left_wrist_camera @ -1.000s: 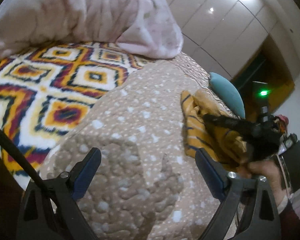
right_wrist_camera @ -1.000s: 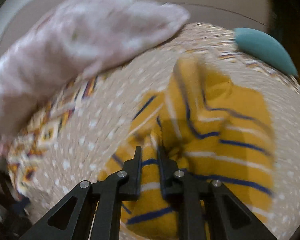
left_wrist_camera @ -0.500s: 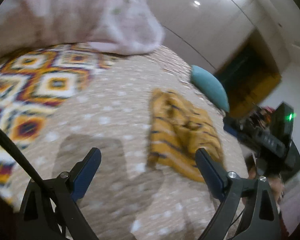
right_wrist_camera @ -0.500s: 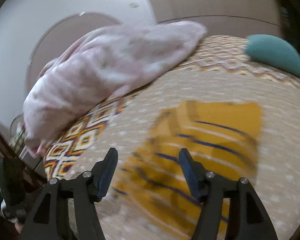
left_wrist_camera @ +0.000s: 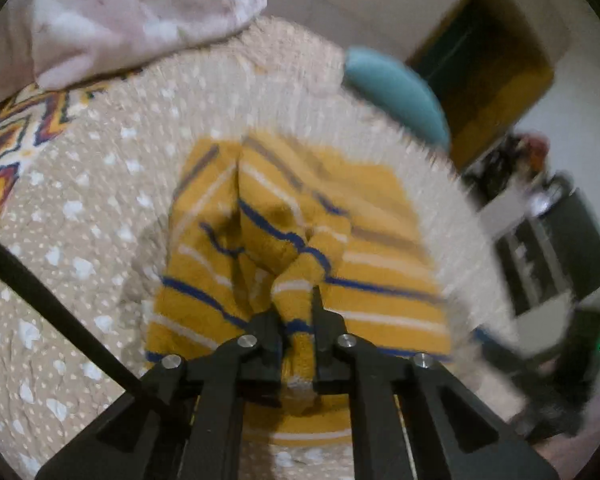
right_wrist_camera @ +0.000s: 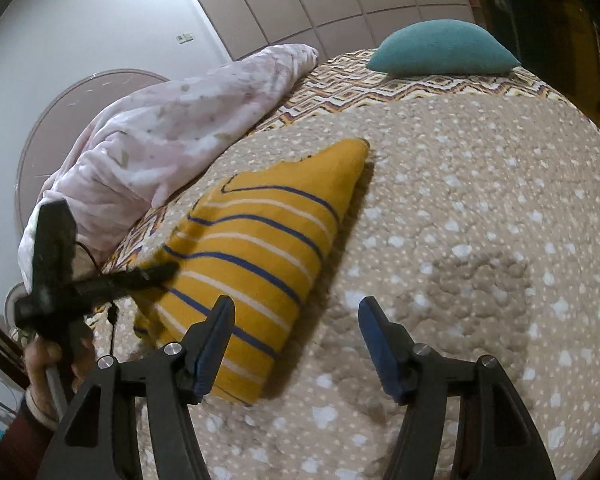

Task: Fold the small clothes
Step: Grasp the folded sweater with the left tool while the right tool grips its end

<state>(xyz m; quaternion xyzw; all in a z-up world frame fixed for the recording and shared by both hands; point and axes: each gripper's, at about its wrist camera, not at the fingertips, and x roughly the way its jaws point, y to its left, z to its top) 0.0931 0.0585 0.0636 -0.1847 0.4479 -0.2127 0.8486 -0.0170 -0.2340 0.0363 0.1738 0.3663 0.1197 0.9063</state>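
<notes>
A mustard-yellow garment (left_wrist_camera: 380,248) with blue and white stripes lies on the beige dotted bedspread (left_wrist_camera: 100,208). My left gripper (left_wrist_camera: 296,312) is shut on a bunched fold at the garment's near edge, and the cloth rises between its fingers. In the right wrist view the garment (right_wrist_camera: 260,240) lies in a long tapered shape. There the left gripper (right_wrist_camera: 168,270) bites its left edge, held by a person's hand (right_wrist_camera: 44,364). My right gripper (right_wrist_camera: 296,306) stands open by the garment's near right edge, with nothing gripped between its blue pads.
A pink crumpled blanket (right_wrist_camera: 172,132) lies along the left side of the bed. A teal pillow (right_wrist_camera: 440,48) sits at the far end on a zigzag-patterned sheet (right_wrist_camera: 380,88). Bare bedspread (right_wrist_camera: 500,220) stretches to the right of the garment.
My left gripper swung over to the garment and shut on a fold of it. My right gripper let go of the cloth, opened and drew back to the right.
</notes>
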